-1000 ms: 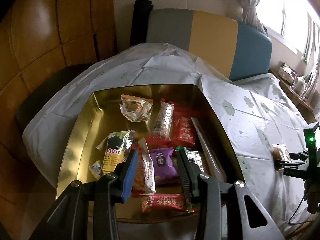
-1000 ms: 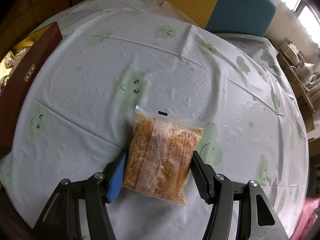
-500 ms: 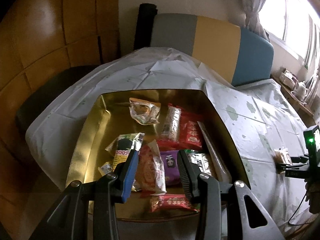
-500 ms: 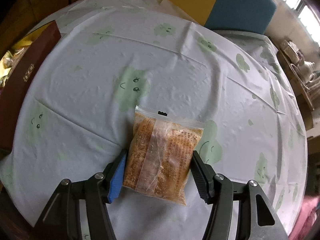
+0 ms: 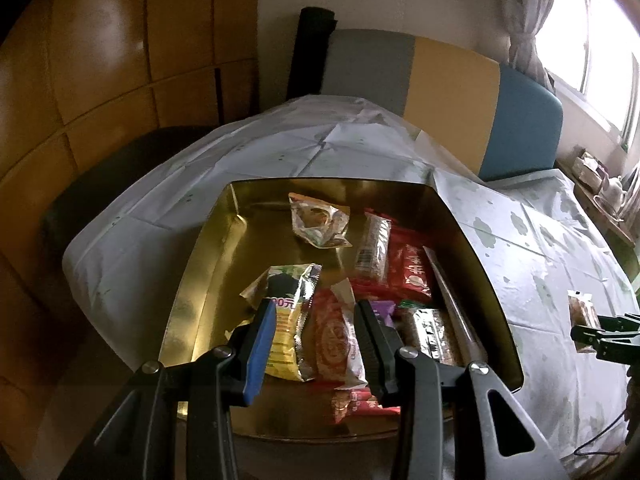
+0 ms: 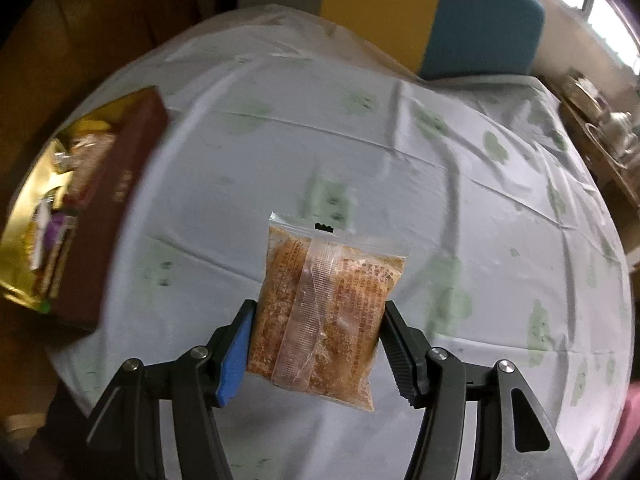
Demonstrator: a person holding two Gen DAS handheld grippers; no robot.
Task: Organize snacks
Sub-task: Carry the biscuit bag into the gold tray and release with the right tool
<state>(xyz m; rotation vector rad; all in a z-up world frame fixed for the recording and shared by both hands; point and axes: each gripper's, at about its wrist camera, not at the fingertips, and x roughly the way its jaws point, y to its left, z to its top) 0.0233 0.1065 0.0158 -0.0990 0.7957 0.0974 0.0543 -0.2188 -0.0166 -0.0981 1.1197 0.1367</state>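
Note:
My left gripper (image 5: 315, 308) hangs over the near part of the gold tray (image 5: 208, 264), shut on a red-and-white snack packet (image 5: 336, 344) that stands upright between its pads. Under it lie a yellow-and-black packet (image 5: 288, 320), a clear wrapper (image 5: 320, 220) and red packets (image 5: 412, 272). My right gripper (image 6: 319, 308) is shut on a clear packet of orange-brown snack (image 6: 328, 304), held above the tablecloth (image 6: 440, 160). The tray's brown outer wall (image 6: 112, 208) is at its left. From the left wrist, that packet (image 5: 580, 308) shows at far right.
A bench with grey, yellow and blue cushions (image 5: 440, 80) stands behind the table. Wooden wall panels (image 5: 120, 60) fill the left. A side shelf with a teapot (image 5: 612, 188) sits under the window at right. A purple packet (image 5: 380, 308) lies behind my left gripper's right finger.
The right gripper has risen with its packet off the cloth, and more of the tray shows at its left. The left gripper has drifted slightly left over the tray, still gripping its packet.

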